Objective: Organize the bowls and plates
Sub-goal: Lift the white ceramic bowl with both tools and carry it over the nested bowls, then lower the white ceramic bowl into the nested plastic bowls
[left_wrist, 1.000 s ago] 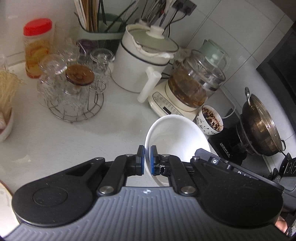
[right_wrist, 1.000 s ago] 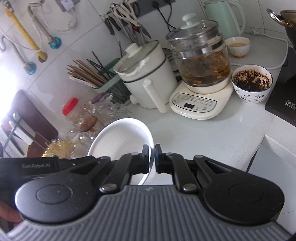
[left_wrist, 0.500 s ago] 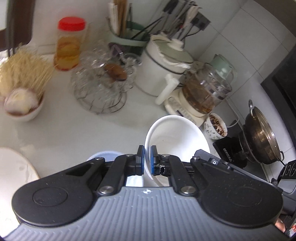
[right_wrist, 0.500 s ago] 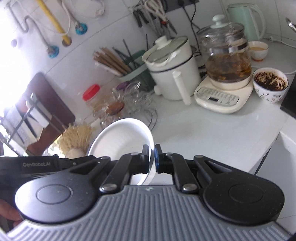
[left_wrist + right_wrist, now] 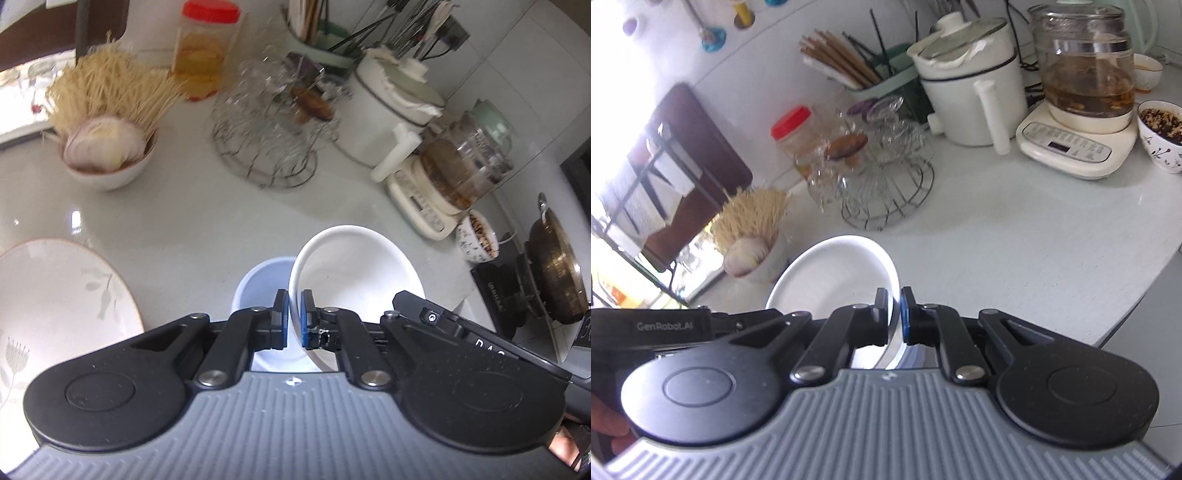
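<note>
White bowl (image 5: pixel 354 266) rim pinched by left gripper (image 5: pixel 293 319), right gripper (image 5: pixel 894 315), both angled downward

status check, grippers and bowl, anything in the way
Left gripper and right gripper both clamp white bowl rim. Pale blue bowl below. Nothing between.

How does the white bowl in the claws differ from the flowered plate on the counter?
The white bowl is deep and plain; the flowered plate is flat with leaf prints. The bowl is held tilted by the left claw and right claw; the plate lies free on the counter. Both are white.
</note>
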Motion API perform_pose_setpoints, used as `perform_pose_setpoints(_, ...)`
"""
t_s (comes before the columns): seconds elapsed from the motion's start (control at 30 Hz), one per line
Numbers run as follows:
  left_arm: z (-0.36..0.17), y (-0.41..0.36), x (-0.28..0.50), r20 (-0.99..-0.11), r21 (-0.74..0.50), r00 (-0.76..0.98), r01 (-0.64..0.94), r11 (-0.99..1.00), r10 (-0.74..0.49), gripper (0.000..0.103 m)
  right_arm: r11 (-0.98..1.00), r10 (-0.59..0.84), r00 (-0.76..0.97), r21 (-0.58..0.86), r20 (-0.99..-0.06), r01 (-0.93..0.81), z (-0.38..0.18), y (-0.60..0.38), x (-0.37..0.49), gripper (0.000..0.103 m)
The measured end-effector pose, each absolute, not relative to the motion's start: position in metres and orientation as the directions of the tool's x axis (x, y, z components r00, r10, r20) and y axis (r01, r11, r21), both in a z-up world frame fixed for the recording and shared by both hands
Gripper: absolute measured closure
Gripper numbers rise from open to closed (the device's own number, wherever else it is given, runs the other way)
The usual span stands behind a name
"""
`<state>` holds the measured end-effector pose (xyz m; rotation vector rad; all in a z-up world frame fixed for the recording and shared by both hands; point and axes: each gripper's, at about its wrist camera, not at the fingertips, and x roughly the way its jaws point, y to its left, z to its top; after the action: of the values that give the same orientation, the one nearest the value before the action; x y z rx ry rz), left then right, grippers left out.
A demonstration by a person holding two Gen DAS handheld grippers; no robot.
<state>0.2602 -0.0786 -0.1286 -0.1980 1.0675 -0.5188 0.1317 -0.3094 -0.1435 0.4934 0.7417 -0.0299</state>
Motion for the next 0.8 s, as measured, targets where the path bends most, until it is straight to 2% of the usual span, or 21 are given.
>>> perform_pose_setpoints(0.2,-0.149,-0.076,0.263,-0.814,-0.367,0.354,0.3,0.881,-0.46,0.096,0.9,0.166,0.701,0.397,-0.694,0.18,-0.157,-0.302,0.14,0.092)
perform_pose_setpoints(0.67,-0.166,-0.08,0.268,-0.837,-0.349,0.325,0.304,0.886,-0.441,0.095,0.903,0.169,0.68,0.389,-0.713,0.184,-0.165,-0.299,0.15,0.091)
perform_pose_setpoints(0.7,-0.167,-0.08,0.269,-0.838,-0.353,0.318,0.304,0.885,-0.443,0.092,0.903,0.167,0.681,0.388,-0.713,0.185,-0.165,-0.299,0.15,0.091)
perform_pose_setpoints(0.77,-0.168,-0.08,0.27,-0.841,-0.355,0.31,0.302,0.885,-0.443,0.078,0.899,0.172,0.688,0.397,-0.705,0.182,-0.163,-0.301,0.151,0.09)
perform_pose_setpoints(0.8,-0.169,-0.081,0.27,-0.841,-0.355,0.31,0.304,0.884,-0.444,0.068,0.898,0.174,0.693,0.401,-0.7,0.18,-0.161,-0.302,0.152,0.088)
